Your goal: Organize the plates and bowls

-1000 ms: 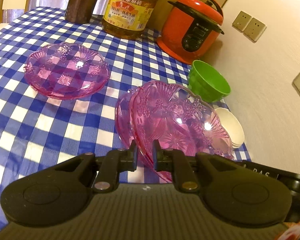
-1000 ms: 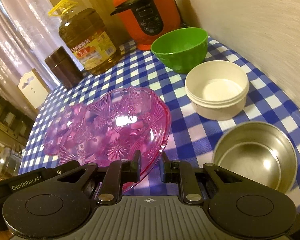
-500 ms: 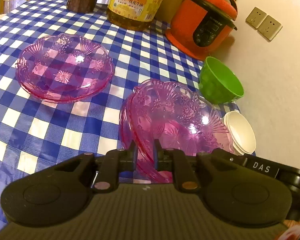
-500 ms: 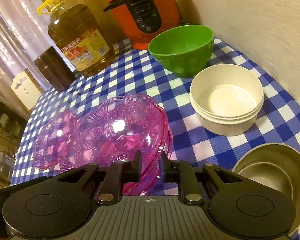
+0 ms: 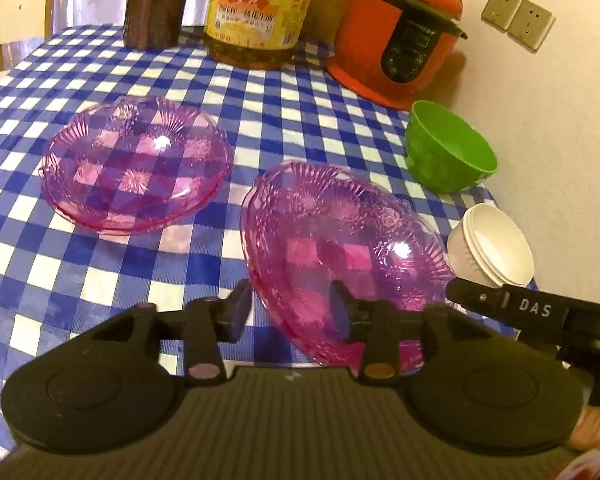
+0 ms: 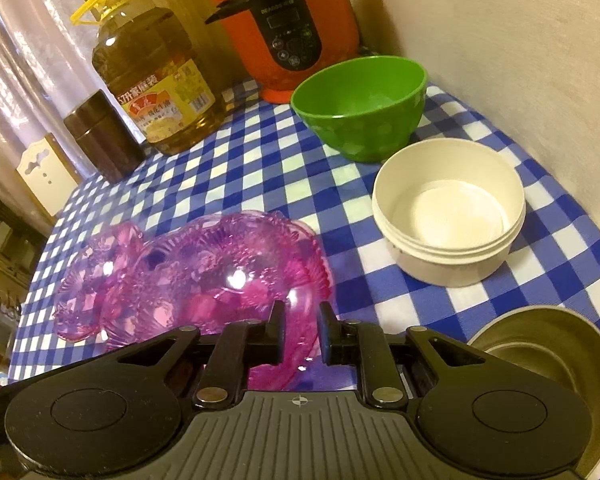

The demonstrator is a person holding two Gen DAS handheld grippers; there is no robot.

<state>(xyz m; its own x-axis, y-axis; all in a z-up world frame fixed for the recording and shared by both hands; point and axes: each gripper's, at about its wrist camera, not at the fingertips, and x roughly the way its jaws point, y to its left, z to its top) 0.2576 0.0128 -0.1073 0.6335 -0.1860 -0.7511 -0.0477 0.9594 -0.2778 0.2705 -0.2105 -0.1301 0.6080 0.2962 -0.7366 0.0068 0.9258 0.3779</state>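
Observation:
A stack of pink glass plates (image 5: 340,240) sits on the blue checked cloth, tilted toward me, and also shows in the right wrist view (image 6: 228,276). My left gripper (image 5: 292,308) is open, its fingers apart either side of the stack's near rim. My right gripper (image 6: 300,328) is shut on the same stack's rim. A single pink plate (image 5: 136,164) lies flat to the left. A green bowl (image 6: 360,104), a white bowl stack (image 6: 448,216) and a steel bowl (image 6: 548,360) stand along the right.
A red rice cooker (image 5: 396,36), a large oil bottle (image 5: 256,12) and a dark brown jar (image 5: 152,4) stand at the back. A wall with sockets (image 5: 516,18) borders the table on the right.
My left gripper has opened and let go of the plate stack's rim. The stack has come down lower onto the cloth while my right gripper stays shut on it.

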